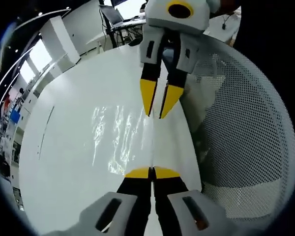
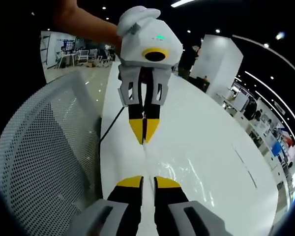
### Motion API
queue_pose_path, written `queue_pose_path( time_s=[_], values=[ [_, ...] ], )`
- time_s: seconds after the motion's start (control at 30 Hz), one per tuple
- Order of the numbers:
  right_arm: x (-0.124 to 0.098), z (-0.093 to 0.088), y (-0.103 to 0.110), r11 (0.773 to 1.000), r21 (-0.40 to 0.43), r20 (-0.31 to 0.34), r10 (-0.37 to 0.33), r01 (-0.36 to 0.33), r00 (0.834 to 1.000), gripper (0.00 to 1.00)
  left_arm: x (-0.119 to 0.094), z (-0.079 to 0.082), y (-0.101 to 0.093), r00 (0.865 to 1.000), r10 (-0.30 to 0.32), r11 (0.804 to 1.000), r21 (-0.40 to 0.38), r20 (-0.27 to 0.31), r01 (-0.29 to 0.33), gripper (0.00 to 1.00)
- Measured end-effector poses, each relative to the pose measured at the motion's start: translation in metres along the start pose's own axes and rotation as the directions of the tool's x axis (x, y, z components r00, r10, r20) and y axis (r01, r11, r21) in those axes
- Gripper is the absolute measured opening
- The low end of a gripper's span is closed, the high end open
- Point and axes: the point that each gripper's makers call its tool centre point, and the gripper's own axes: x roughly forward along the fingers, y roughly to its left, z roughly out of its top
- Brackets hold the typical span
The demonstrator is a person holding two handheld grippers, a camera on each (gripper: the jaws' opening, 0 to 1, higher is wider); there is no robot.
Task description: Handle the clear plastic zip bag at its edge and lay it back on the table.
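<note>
The left gripper (image 1: 152,173) points along the table (image 1: 69,162) with its fingers pressed together on the near edge of the clear plastic zip bag (image 1: 120,140); the right gripper (image 1: 160,103) faces it from the far side, fingers slightly apart at the tips, straddling the bag's opposite edge; whether they pinch it I cannot tell. In the right gripper view its own fingers (image 2: 129,183) stand a little apart. One bag, transparent, crinkled and glinting, stretches between the two grippers, over the white table; a white mesh chair back (image 1: 246,132) stands just beside the table.
</note>
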Motion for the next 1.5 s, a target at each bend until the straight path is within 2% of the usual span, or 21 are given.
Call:
queue_pose_path(
  time_s=[0.3,0.77,1.03,1.5],
  values=[
    [0.005,0.009,0.000,1.000,-0.017,0.013,0.010,-0.010,1.000,0.05,0.001,0.002,-0.002,1.000,-0.007,1.000,-0.030,-0.006,0.007,0.00],
    [0.017,0.023,-0.002,0.999,-0.020,0.030,0.027,-0.027,0.999,0.07,0.002,0.009,-0.001,1.000,-0.010,1.000,-0.024,0.000,0.010,0.00],
    [0.022,0.025,-0.003,0.999,-0.012,0.027,0.048,-0.047,0.998,0.06,0.002,0.011,0.001,1.000,-0.007,1.000,-0.020,0.002,0.007,0.00],
    [0.032,0.025,-0.002,0.996,-0.047,0.006,0.073,-0.073,0.997,0.03,0.000,0.016,0.003,1.000,0.005,1.000,-0.018,0.023,-0.004,0.00]
  ],
)
